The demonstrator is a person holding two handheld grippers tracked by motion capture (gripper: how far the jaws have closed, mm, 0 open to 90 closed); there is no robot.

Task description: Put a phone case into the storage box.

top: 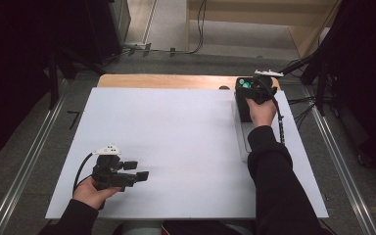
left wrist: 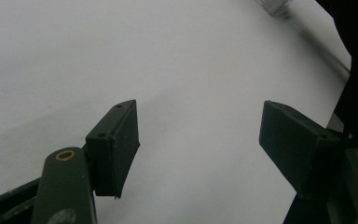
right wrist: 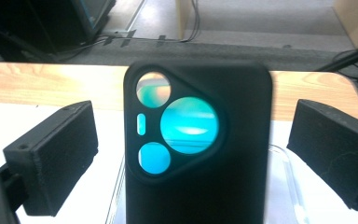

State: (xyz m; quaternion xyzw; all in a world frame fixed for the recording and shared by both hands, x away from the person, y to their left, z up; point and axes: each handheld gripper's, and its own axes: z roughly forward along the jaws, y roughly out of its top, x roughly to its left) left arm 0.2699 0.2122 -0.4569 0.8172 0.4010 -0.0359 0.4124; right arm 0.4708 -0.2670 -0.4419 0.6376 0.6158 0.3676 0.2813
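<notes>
The right gripper (right wrist: 191,154) stands wide at 1 o'clock, its jaws clear of the black phone case (right wrist: 198,149) between them. The left gripper (left wrist: 198,149) gapes wide at 7 o'clock over the table (top: 176,137).

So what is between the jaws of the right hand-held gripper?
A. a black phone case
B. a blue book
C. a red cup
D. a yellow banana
A: the right gripper view shows a black phone case with round camera cutouts standing between the open jaws of the right hand-held gripper.

Phone case (right wrist: 198,154) betw. R fingers (right wrist: 51,156)
</notes>
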